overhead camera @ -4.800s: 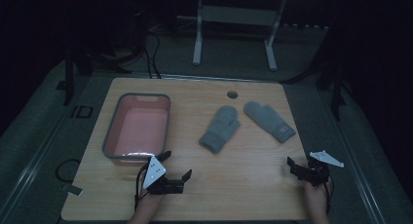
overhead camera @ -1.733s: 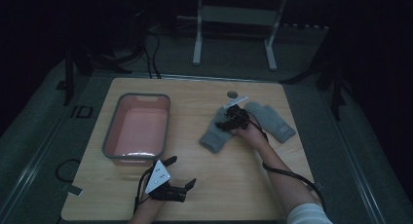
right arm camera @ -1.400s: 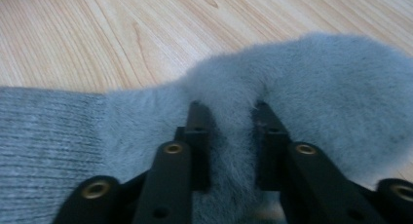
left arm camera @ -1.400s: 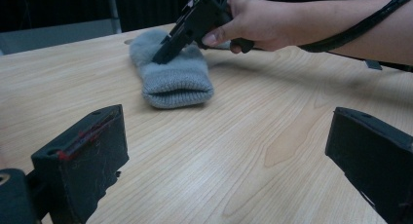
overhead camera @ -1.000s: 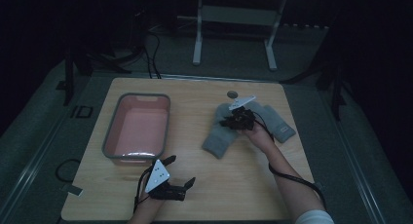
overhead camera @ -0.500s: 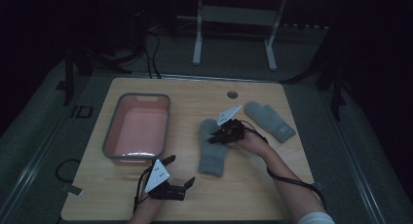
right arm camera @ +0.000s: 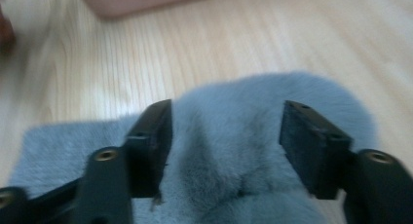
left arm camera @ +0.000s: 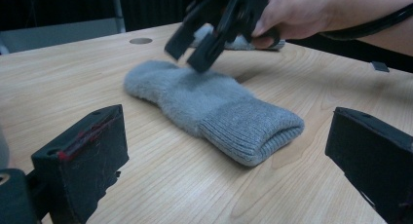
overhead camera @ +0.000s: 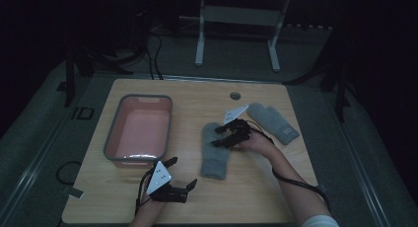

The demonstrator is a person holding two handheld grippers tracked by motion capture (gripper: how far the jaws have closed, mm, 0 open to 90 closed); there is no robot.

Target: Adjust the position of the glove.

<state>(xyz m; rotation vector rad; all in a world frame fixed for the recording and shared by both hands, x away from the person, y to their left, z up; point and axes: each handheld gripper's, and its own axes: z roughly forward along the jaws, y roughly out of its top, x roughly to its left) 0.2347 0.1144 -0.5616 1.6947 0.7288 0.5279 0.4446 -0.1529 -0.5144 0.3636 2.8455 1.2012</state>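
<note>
Right tool (overhead camera: 223, 136) jaws just opening – over grey mitten (overhead camera: 215, 149), unpinched.

Pink tub (overhead camera: 140, 131) w/ grey rim at table (overhead camera: 256, 197) left, 2nd mitten (overhead camera: 274, 121) far right.

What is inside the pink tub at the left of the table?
The pink tub looks empty: its bare floor shows in the high view, and no mitten lies in it. Its near wall hides a thin strip of floor.
</note>
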